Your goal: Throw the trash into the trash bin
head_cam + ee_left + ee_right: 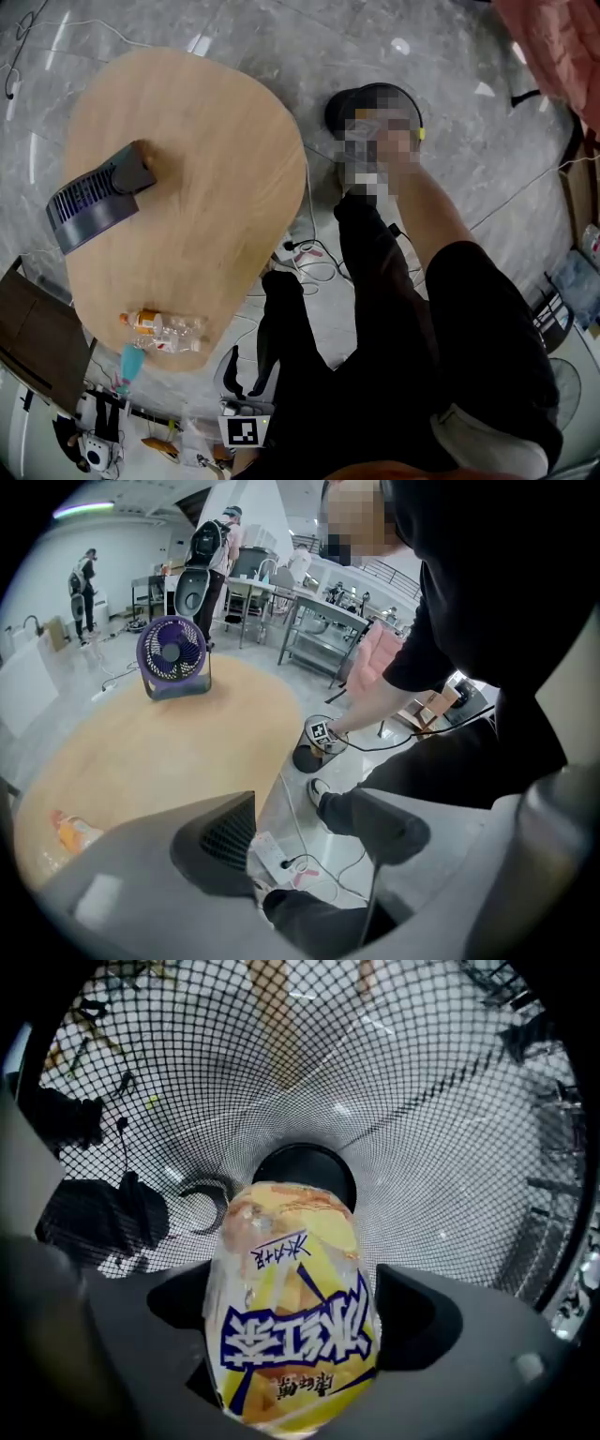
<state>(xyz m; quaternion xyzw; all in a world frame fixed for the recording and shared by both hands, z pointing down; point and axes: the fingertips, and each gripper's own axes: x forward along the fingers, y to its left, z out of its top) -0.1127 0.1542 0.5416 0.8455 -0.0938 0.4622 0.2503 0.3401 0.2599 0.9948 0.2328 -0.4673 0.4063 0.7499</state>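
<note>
Here the right tool is clamped on a plastic bottle with a yellow and blue label, one jaw pressing each side of it. All around and beyond this tool is the black mesh wall of the trash bin, so the bottle sits inside the bin's mouth, the dark round base straight ahead. The left tool has its jaws spread with nothing between them; ahead of it are the floor, a white power strip and cables. To that tool's left lies the wooden counter, carrying a purple fan and more empty bottles at its near edge
</note>
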